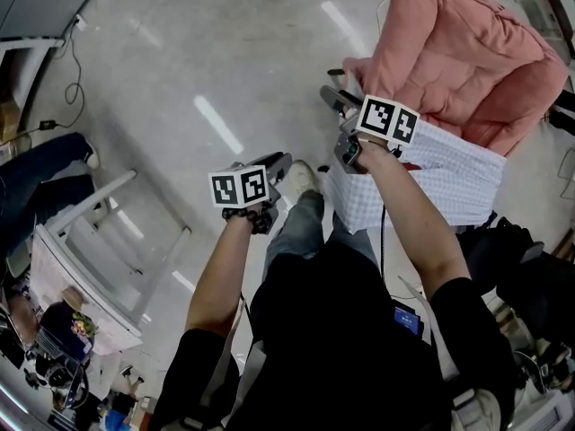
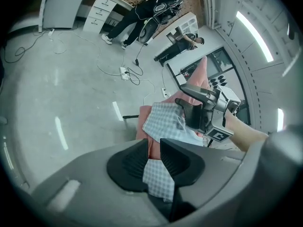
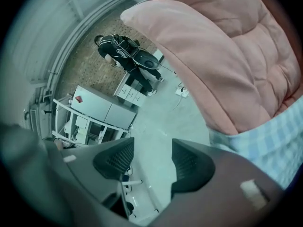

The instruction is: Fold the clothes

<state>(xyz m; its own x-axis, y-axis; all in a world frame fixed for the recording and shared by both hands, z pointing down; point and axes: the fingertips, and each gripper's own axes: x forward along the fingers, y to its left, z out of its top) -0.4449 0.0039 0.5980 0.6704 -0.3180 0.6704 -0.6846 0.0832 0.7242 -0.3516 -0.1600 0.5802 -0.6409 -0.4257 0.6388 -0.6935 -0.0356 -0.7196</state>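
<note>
The left gripper hangs over glossy grey floor. Its black ribbed fingers are drawn narrow, with a slit between them, and pinch nothing. The holder's jeans leg and pale shoe stand between it and the clothes. The right gripper, fingers half-wide and empty, sits at the edge of the thin blue-checked cloth, which drapes over a hidden support. A puffy pink quilted jacket slumps on top. Beyond lie loose cables and white drawers.
</note>
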